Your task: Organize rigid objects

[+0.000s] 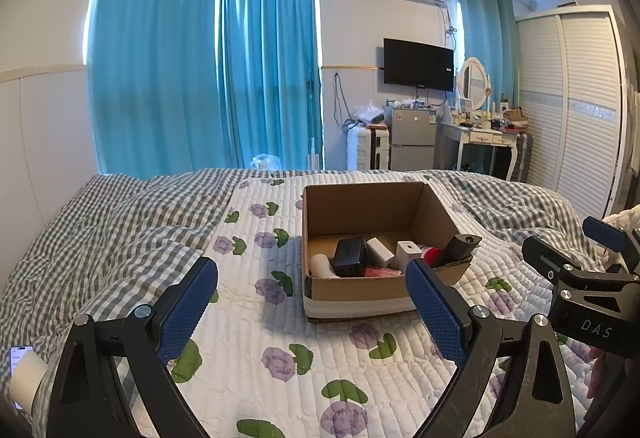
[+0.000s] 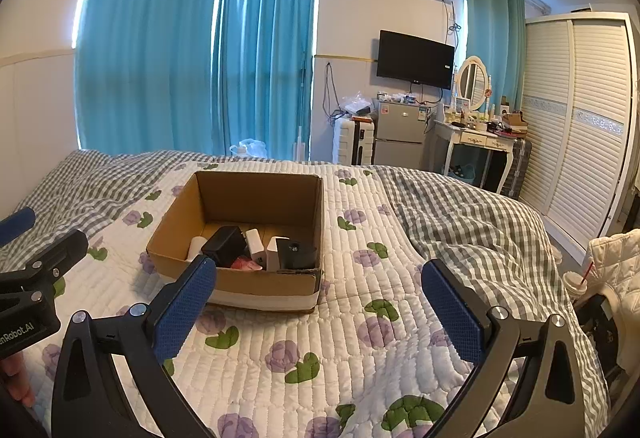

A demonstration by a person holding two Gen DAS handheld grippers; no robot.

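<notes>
Two grippers, my left gripper (image 1: 312,302) and right gripper (image 2: 320,306), were spread wide, textured blue pads (image 1: 188,310) bare. The corrugated cardboard box (image 1: 368,290) sat on the quilted floral bedspread (image 2: 360,338) — boxy black charger (image 1: 351,258), white blocks (image 1: 407,254) inside.

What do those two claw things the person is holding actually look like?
Each is a black metal frame with triangular cut-outs and silver bolts, ending in two fingers faced with blue textured pads. The left gripper and the right gripper look alike. White lettering marks the bodies: "DAS" on the right one, "nRobot.AI" on the left. No cables show.
</notes>
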